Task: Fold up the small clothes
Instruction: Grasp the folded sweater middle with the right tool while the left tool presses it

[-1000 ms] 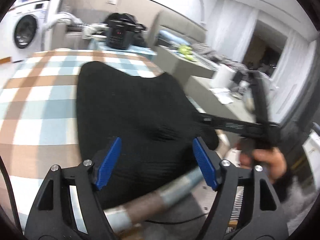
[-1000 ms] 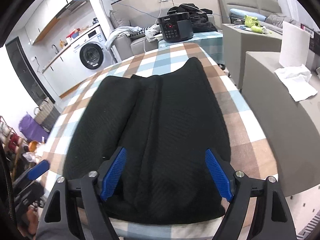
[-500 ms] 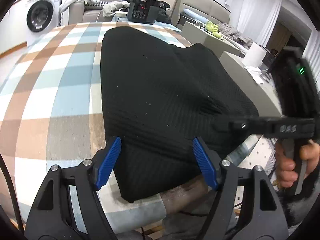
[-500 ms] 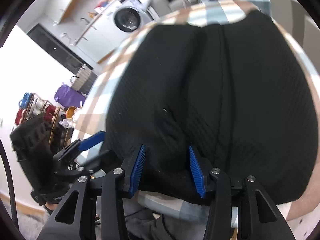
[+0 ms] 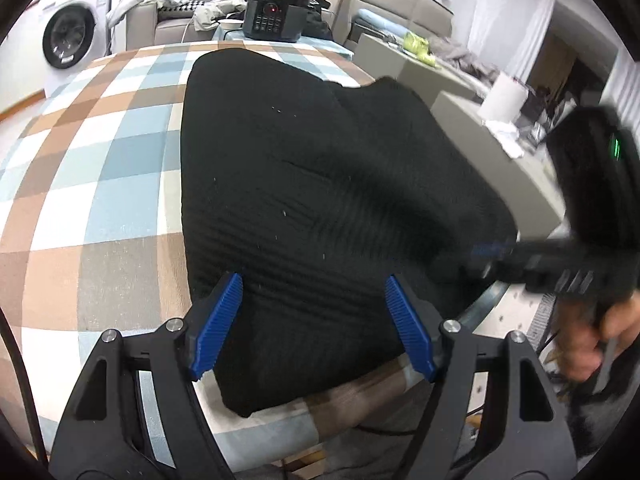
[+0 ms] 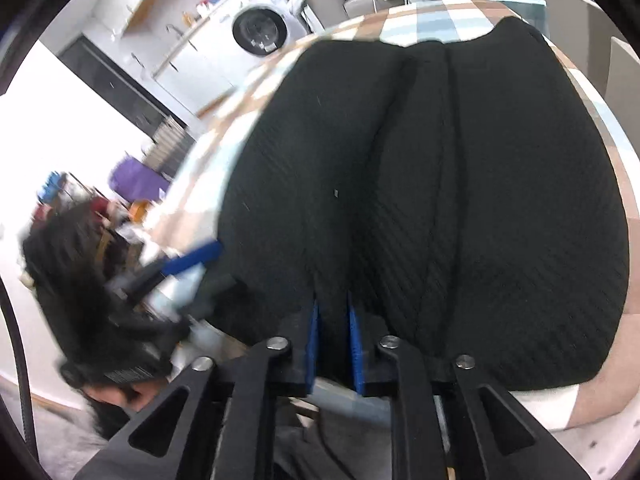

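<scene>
One black ribbed knit garment (image 5: 320, 200) lay on the bench (image 5: 100, 184), which was covered by a checked cloth of brown, pale blue and white squares. The garment was spread flat with its near hem reaching the bench's near edge and its far end close to the far edge; it sat towards the right side, leaving the left part of the cloth bare. In the right wrist view a long raised fold ran lengthwise down its middle, and the fabric showed fine diagonal ribbing with a few pale specks of lint.

Two grippers were at the near edge. The right gripper (image 6: 334, 350), black with blue pads, had just been closing, and its jaws stood narrow with a pinch of the garment's near hem between the pads. The left gripper (image 5: 314, 328) was held wide apart over the near left corner of the garment, its blue pads on either side of the fabric and not pressing it.

Beyond the far edge stood one black electric cooker (image 5: 276, 20) and one white washing machine (image 5: 72, 36).
</scene>
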Action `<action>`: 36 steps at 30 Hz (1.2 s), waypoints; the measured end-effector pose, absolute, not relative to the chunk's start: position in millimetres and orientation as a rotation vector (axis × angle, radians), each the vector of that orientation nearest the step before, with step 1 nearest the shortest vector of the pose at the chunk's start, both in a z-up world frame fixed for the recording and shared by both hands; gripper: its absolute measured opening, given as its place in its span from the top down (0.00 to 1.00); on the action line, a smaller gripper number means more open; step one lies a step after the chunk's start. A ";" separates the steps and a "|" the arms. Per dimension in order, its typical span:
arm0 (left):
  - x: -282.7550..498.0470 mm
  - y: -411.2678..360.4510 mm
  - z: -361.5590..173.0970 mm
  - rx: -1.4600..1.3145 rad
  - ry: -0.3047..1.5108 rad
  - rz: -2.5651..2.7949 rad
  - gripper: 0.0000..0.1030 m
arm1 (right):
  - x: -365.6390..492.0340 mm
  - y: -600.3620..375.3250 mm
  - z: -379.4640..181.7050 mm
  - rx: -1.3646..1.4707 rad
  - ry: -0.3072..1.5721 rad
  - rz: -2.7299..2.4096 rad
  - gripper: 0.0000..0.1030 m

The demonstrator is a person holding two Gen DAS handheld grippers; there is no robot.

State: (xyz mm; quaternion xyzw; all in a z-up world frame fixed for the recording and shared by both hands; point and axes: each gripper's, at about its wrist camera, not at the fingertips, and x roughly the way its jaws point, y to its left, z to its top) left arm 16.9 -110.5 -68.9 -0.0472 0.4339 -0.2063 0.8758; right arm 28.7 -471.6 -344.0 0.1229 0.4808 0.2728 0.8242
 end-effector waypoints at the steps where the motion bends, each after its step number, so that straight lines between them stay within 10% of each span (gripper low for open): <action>1: 14.5 -111.5 -69.8 -0.078 0.902 -0.431 0.30 | 31.4 -474.1 -340.7 0.294 1.003 0.596 0.67; 9: 13.0 -104.4 -72.0 -0.083 0.922 -0.430 0.30 | 95.7 -477.5 -348.9 0.503 0.965 0.580 0.60; 12: 12.2 -102.0 -72.1 -0.094 0.927 -0.424 0.30 | 111.1 -467.4 -341.6 0.437 0.934 0.503 0.89; 16: 13.7 -94.4 -70.2 -0.159 0.936 -0.443 0.30 | 105.2 -456.0 -313.0 0.280 0.804 0.470 0.91; 29: 20.7 -76.4 -71.1 -0.233 0.955 -0.419 0.30 | 67.7 -493.6 -342.0 0.453 0.993 0.572 0.66; 32: 25.6 -72.6 -71.5 -0.246 0.960 -0.403 0.30 | 52.7 -494.3 -344.2 0.375 0.978 0.546 0.93; 36: 28.7 -65.8 -70.4 -0.255 0.960 -0.372 0.30 | 34.3 -495.5 -334.5 0.359 0.928 0.570 0.94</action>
